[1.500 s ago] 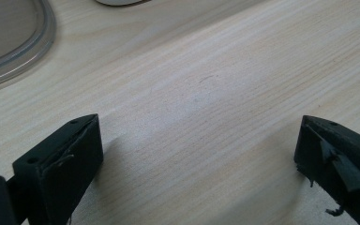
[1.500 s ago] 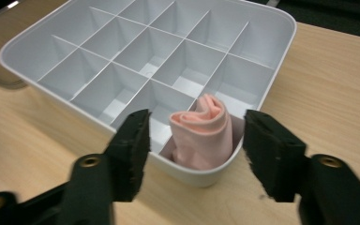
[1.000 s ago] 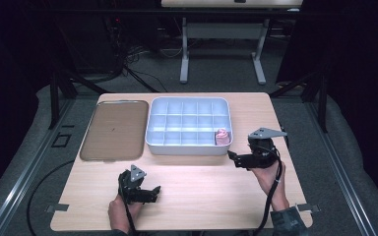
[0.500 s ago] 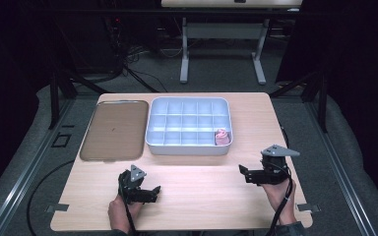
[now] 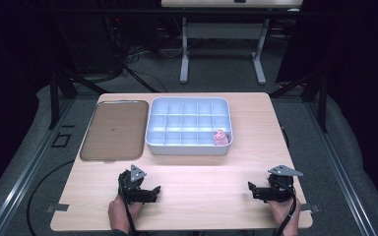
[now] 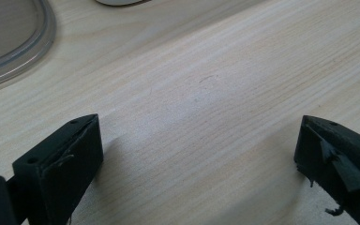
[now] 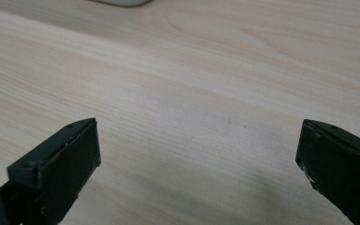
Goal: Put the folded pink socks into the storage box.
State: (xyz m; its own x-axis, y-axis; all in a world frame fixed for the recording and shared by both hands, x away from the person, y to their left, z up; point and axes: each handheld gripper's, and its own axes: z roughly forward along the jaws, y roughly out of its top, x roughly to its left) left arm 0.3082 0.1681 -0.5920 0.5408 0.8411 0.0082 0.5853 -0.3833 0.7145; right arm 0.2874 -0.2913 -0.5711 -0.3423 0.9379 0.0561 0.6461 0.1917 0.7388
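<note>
Since a second ago the right gripper (image 5: 254,191) has come away from the near right corner of the compartment tray (image 5: 153,129) and dropped back toward the person's edge of the table (image 5: 211,169), where it now sits low over the bare wood at the near right; its jaws have just been opening and now stand spread wide with nothing between them, as the right gripper view shows, where only pale wood grain lies between the two black jaws. Its grey three-cornered plate (image 5: 285,170) shows on top in the high view, and the person's hand (image 5: 281,211) holds it from below. Meanwhile the left gripper (image 5: 150,191) has kept its place at the near left of the table, also held low over the wood, jaws spread wide and holding nothing (the left gripper view shows plain tabletop between them, with the rim of the brown tray (image 6: 42,40) at the upper left corner). That brown tray (image 5: 114,129) lies flat just beside the left wall of the white compartment tray, the two close but whether touching cannot be told. One small pink object (image 5: 220,137) sits in the near right corner compartment of the white tray, well apart from both grippers.
</note>
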